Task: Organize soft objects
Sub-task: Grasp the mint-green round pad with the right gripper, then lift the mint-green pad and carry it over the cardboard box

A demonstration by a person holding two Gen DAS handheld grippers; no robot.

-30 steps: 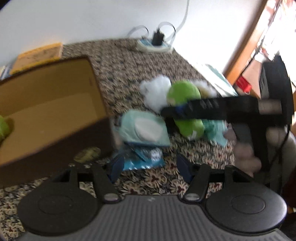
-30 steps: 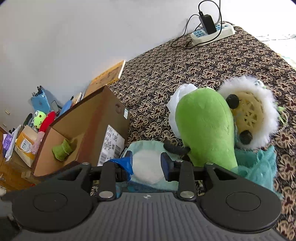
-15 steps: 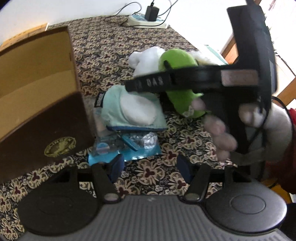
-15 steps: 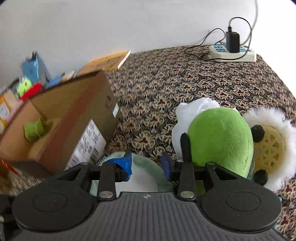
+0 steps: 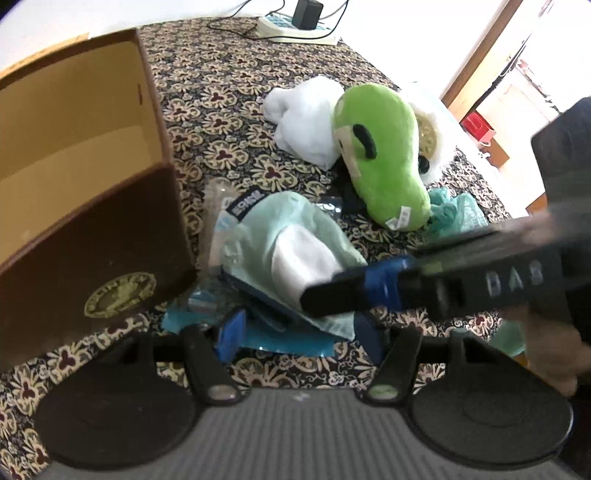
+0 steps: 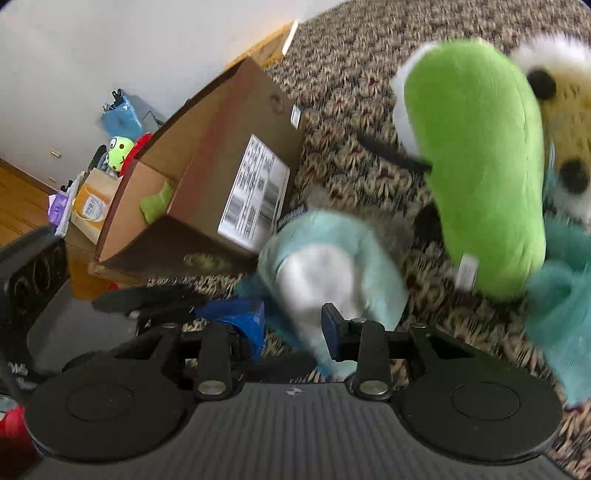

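Note:
A pale-blue plush with a white belly (image 5: 280,229) lies on a blue plastic packet (image 5: 288,341) beside the open cardboard box (image 5: 92,236). My left gripper (image 5: 299,338) is open just above the packet's near edge, with nothing between its fingers. My right gripper (image 5: 332,295) reaches in from the right, its tip on the plush. In the right wrist view its jaws are closing around the lower edge of the pale-blue plush (image 6: 332,251), and the pads of the right gripper (image 6: 291,328) do not press it. A green plush (image 6: 480,166) lies to the right.
A white cloth (image 5: 306,118), a fluffy white-and-yellow toy (image 5: 432,129) and a teal cloth (image 5: 454,214) surround the green plush (image 5: 380,155). The box (image 6: 236,147) holds a small green item (image 6: 157,201). A power strip (image 5: 295,27) sits at the far edge of the patterned surface.
My right gripper swung down from in front of the green plush to the pale-blue plush. My left gripper sank closer to the blue packet. Both finger gaps look the same.

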